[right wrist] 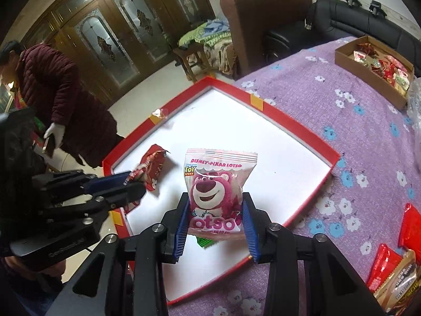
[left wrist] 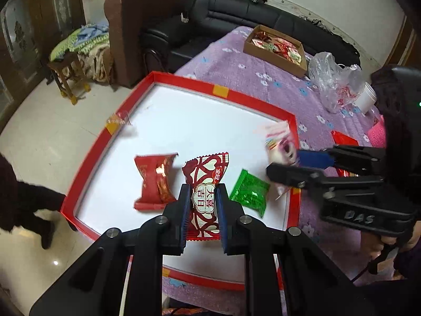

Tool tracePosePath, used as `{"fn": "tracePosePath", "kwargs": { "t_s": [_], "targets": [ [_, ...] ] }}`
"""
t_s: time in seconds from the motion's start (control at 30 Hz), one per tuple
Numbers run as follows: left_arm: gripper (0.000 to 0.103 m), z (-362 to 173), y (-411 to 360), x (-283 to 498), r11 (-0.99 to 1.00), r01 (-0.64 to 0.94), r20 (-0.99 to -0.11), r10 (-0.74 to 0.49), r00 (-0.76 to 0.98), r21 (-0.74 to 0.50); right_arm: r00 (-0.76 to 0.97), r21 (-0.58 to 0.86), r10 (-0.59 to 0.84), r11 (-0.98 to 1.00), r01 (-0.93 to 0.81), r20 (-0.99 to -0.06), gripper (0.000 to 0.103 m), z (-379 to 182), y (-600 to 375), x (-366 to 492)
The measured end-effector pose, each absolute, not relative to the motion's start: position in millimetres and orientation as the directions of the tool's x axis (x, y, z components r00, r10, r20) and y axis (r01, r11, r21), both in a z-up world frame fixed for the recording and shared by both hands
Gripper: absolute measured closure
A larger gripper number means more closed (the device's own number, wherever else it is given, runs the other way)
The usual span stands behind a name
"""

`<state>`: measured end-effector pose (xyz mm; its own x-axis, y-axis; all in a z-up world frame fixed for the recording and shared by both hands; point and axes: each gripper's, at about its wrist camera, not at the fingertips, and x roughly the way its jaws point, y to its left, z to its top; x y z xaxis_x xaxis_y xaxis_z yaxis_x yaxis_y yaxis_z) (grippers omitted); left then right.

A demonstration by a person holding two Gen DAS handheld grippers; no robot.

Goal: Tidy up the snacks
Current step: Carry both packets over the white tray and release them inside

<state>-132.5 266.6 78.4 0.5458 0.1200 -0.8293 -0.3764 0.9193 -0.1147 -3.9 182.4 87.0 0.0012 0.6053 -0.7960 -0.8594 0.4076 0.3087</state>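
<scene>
A red-rimmed white tray (left wrist: 184,79) (right wrist: 302,131) lies on the purple flowered cloth. My left gripper (left wrist: 202,192) is shut on a red-and-white patterned snack packet (left wrist: 206,184) and holds it over the tray's near side. A red wrapped snack (left wrist: 155,181) and a green packet (left wrist: 250,192) lie in the tray on either side of it. My right gripper (right wrist: 217,202) is shut on a pink Lotso bear packet (right wrist: 215,189) above the tray; it shows blurred in the left wrist view (left wrist: 279,142). The green packet peeks out below it (right wrist: 206,242).
A cardboard box of mixed snacks (left wrist: 276,47) (right wrist: 373,71) sits at the table's far side, by a clear plastic bag (left wrist: 334,79) and a white cup (left wrist: 365,97). Loose snack packs (right wrist: 394,268) lie at the right. A person in a dark coat (right wrist: 52,92) stands left.
</scene>
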Motion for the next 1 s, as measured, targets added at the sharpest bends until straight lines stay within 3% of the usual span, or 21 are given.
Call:
{"fn": "tracePosePath", "kwargs": {
  "t_s": [0.37,0.9,0.93,1.0],
  "targets": [
    [0.086,90,280,-126,0.909,-0.413,-0.804,0.200,0.559,-0.061,0.012,0.308,0.606,0.421,-0.853,-0.796,0.065,92,218,9],
    [0.085,67,280,-112,0.896,-0.438,-0.843,0.286,0.455,0.067,0.027,0.254,0.497,0.491,-0.833,-0.868,0.062,56,228,14],
    [0.083,68,280,-112,0.890,-0.447,-0.841,0.306,0.446,0.087,0.022,0.257,0.491,0.493,-0.831,-0.871,0.062,55,229,14],
    [0.065,69,281,-112,0.879,-0.461,-0.840,0.336,0.427,0.117,0.027,0.245,0.479,0.495,-0.834,-0.878,0.059,55,230,13]
  ]
}}
